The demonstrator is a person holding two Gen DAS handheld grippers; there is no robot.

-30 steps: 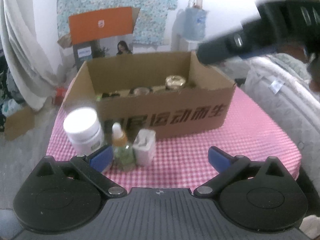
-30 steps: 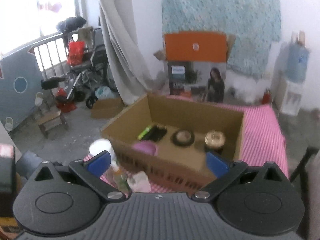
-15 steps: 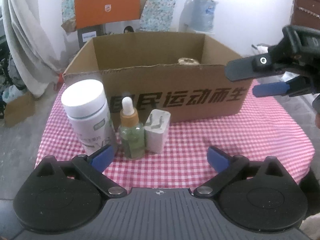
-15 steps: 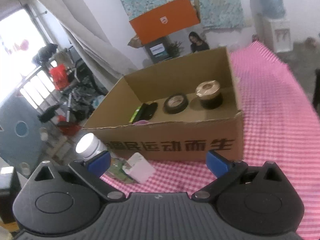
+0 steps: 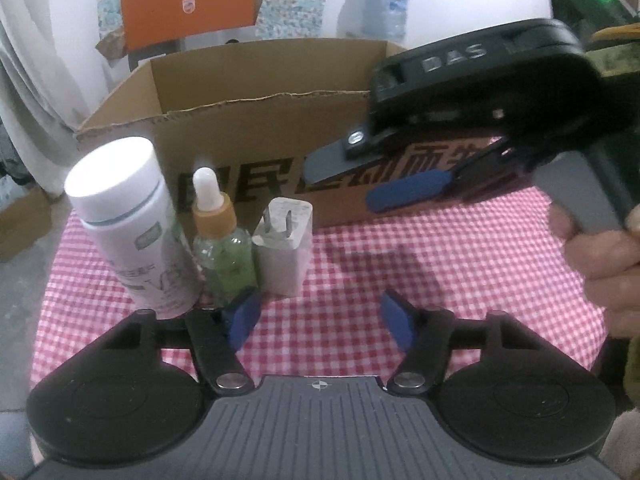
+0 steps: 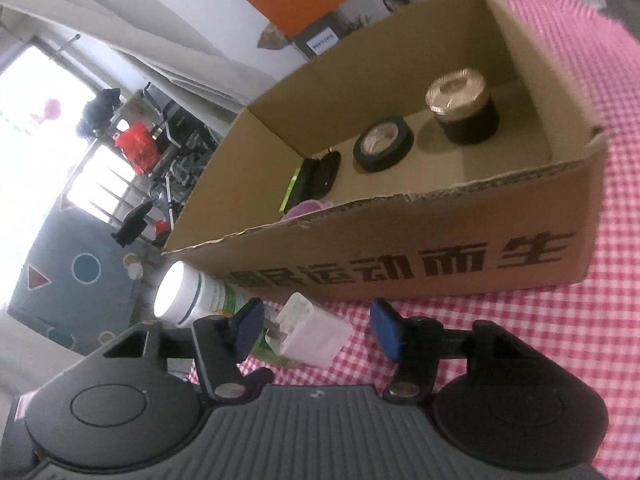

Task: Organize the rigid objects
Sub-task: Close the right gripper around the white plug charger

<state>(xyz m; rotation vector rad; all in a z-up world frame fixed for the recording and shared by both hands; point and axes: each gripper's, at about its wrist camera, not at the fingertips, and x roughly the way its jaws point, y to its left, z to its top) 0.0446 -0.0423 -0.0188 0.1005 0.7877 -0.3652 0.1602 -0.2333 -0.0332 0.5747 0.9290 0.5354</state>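
A white bottle [image 5: 128, 224], a green dropper bottle [image 5: 222, 248] and a white plug charger [image 5: 284, 252] stand in a row before the cardboard box [image 5: 260, 120]. My left gripper [image 5: 320, 322] hovers low over the checked cloth just right of them, jaws closing with nothing between. My right gripper [image 5: 340, 188], in a hand, hangs tilted in front of the box wall, up and right of the charger. In the right wrist view the charger [image 6: 312, 336] shows between the right gripper's [image 6: 316, 330] closing jaws, with the pads apart from it. The bottle [image 6: 188, 296] lies beyond.
Inside the box [image 6: 400, 264] sit a gold-lidded dark jar [image 6: 460, 108], a black tape roll [image 6: 382, 142], a black case [image 6: 316, 182] and something purple [image 6: 306, 208]. The red-checked tablecloth [image 5: 460, 264] stretches right of the row. Floor clutter lies beyond the table's left edge.
Both grippers came down toward the table and their jaws narrowed. The right gripper rolled, swung in front of the box and now faces the charger.
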